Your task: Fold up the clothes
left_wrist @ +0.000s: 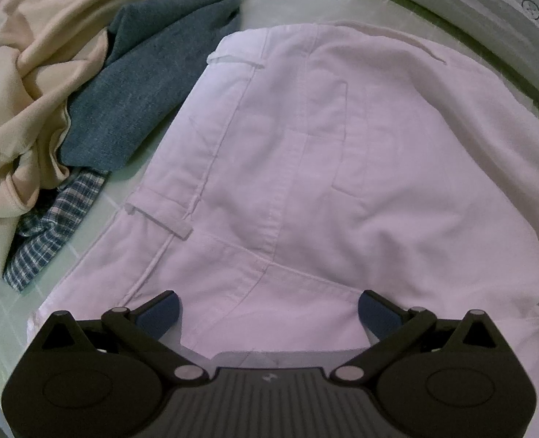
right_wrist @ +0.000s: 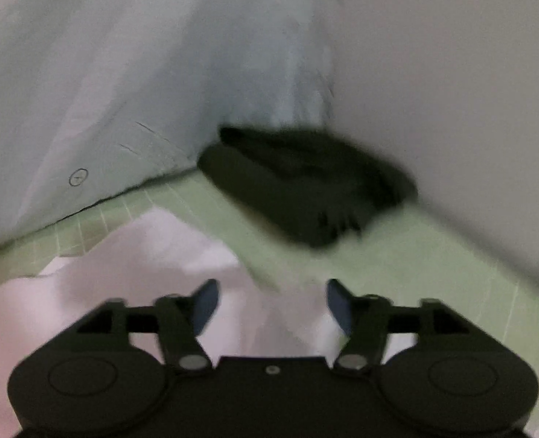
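Left hand-held gripper (left_wrist: 269, 310) sits lowest in its view, jaws spread wide, blue pads (left_wrist: 160, 314) clear of each other, nothing between them. White trousers (left_wrist: 324, 164) lie flat just ahead and under it, spread on the green gridded mat (left_wrist: 97, 219) covering the worktop; waistband and belt loops face left, back pocket slit visible near the middle. Left of the trousers, a heap: cream garment (left_wrist: 32, 73) on top, grey-blue garment (left_wrist: 141, 91) beside it and touching the trousers' edge, checked blue-and-white cloth (left_wrist: 50, 226) poking out below.

Right hand-held gripper (right_wrist: 273, 303) also stands wide, empty, hovering over a corner of the white trousers (right_wrist: 141, 273) in a blurred view. Beyond it on the mat, a dark folded item (right_wrist: 305, 189) lies against pale sheeting (right_wrist: 123, 73); what it is cannot be told.
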